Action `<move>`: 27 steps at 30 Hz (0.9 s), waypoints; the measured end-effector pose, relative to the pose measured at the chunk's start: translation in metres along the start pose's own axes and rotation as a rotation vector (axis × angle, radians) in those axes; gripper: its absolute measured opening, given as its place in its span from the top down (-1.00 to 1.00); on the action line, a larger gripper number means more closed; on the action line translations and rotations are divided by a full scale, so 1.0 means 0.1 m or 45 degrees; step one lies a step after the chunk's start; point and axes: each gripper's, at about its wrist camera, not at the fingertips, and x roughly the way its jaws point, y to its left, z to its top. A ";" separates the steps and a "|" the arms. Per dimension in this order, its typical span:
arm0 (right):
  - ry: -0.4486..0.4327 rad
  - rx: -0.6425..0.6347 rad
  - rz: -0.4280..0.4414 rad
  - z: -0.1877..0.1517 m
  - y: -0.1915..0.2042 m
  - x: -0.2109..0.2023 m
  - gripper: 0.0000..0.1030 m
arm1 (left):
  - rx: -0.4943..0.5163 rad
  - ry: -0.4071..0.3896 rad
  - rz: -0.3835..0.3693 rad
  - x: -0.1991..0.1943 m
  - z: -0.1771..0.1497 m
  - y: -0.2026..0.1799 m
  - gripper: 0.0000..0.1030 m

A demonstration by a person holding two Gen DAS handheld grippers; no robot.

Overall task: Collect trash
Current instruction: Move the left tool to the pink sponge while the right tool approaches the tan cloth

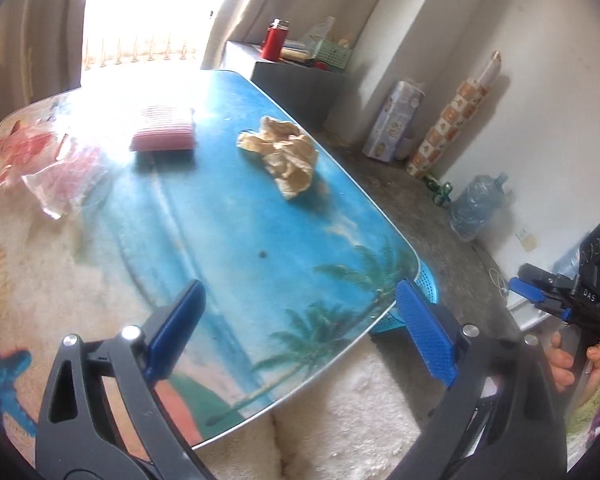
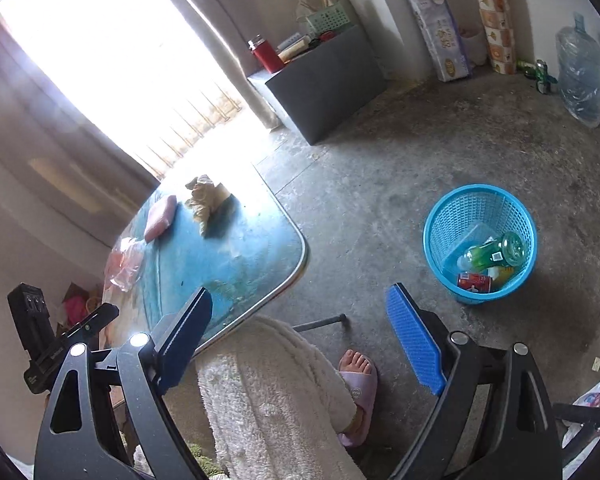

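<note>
**Both claws open, trash on the table and in the basket**

The left claw [image 1: 300, 332] hangs over the near end of the table [image 1: 228, 216]. Its two blue fingers [image 1: 426, 330] stand wide apart. Nothing is between them. The right claw [image 2: 304, 340] is wide open too, and it holds nothing. It hangs over the table's corner and the floor [image 2: 380, 152]. In the left view, a hand [image 1: 576, 364] holds the right claw's handle at the far right.

The table has a beach picture on top, with palm trees and blue sea. Three bits of trash lie on it. A crumpled tan paper [image 1: 282, 152] sits near the middle, close to the right edge. A pink pad [image 1: 164, 134] lies to its left, apart from it. A clear plastic bag [image 1: 60, 172] with red marks lies further left, near the bright window.

A blue basket [image 2: 440, 220] stands on the floor, to the right of the table and well apart from it. Inside it lie a green bottle [image 2: 496, 254], a red can [image 2: 474, 282] and a clear plastic box [image 2: 466, 240].

A fluffy white cloth [image 2: 272, 396] covers the person's lap below the claws. A foot in a purple slipper [image 2: 358, 384] rests on the floor.

By the far wall stand a grey box [image 2: 324, 92] with a red flask [image 2: 266, 54] on top, and a big water jug [image 2: 580, 76].
</note>
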 end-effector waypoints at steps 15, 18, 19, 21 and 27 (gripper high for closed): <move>0.234 -0.295 0.208 0.49 1.87 1.34 -0.78 | -0.238 -0.169 0.268 -0.35 0.10 1.40 -0.80; 0.252 -0.292 0.213 0.64 2.08 1.65 -0.78 | -0.194 -0.197 0.309 -0.39 0.20 1.46 -0.80; 0.263 -0.299 0.212 0.70 2.18 1.78 -0.78 | -0.189 -0.198 0.320 -0.38 0.22 1.46 -0.80; 0.278 -0.324 0.176 0.80 2.34 2.01 -0.78 | -0.197 -0.190 0.334 -0.35 0.22 1.53 -0.80; 0.340 -0.521 0.024 0.99 2.94 2.74 -0.78 | -0.262 -0.155 0.328 -0.27 0.10 1.72 -0.80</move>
